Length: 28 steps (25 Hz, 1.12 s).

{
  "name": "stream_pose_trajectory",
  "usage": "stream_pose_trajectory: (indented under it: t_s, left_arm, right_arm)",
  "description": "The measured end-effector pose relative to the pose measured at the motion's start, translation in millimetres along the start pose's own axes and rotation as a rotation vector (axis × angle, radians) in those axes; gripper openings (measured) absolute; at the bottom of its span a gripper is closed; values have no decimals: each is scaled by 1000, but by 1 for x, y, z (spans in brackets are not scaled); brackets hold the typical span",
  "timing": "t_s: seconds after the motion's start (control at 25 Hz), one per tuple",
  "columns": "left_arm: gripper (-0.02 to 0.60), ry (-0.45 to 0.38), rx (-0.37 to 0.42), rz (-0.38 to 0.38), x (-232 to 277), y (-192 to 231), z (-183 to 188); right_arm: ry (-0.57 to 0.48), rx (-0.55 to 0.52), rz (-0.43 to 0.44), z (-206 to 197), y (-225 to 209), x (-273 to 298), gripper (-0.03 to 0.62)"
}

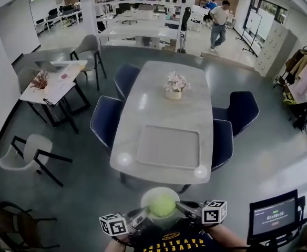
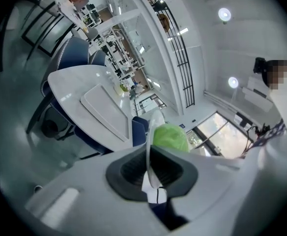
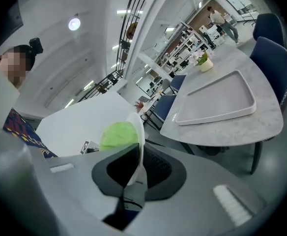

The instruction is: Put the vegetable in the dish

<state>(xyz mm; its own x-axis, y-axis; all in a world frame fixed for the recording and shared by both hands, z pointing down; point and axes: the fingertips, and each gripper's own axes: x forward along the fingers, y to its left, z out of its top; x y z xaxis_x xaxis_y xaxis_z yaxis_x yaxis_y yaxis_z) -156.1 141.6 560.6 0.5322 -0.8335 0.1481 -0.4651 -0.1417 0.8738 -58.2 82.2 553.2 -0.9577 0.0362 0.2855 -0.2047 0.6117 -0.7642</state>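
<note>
A round green vegetable [image 1: 162, 205] lies in a white dish [image 1: 148, 196] held in the air close to my body, short of the grey table [image 1: 164, 114]. My left gripper [image 1: 139, 220] is shut on the dish's left rim, my right gripper [image 1: 187, 210] is shut on its right rim. In the left gripper view the dish rim [image 2: 149, 151] runs edge-on between the jaws with the vegetable [image 2: 170, 136] just beyond. The right gripper view shows the dish rim [image 3: 138, 146] pinched the same way, the vegetable [image 3: 119, 134] to its left.
A grey tray [image 1: 168, 147] lies on the table's near end and a flower pot [image 1: 174, 93] stands mid-table. Blue chairs [image 1: 105, 121] flank the table. A screen on a stand [image 1: 273, 217] is at the right. A person [image 1: 218, 22] walks far off.
</note>
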Motion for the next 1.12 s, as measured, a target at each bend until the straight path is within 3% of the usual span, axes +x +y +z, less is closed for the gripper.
stream_pose_trajectory:
  t_s: [0.2, 0.36, 0.72, 0.92, 1.12]
  left_arm:
    - [14, 43, -18, -25, 8, 6, 9]
    - [14, 52, -11, -2, 0, 2, 20]
    - [14, -18, 49, 126, 50, 16, 97]
    - [14, -34, 65, 136, 90, 20, 119]
    - [12, 24, 78, 127, 120, 28, 132]
  right_arm:
    - [-23, 27, -48, 7, -4, 1, 29]
    - [-39, 50, -38, 11, 3, 10, 30]
    - [-19, 5, 106, 101, -43, 44, 32]
    - [-26, -4, 118, 136, -74, 40, 34]
    - [-42, 31, 95, 151, -99, 38, 34]
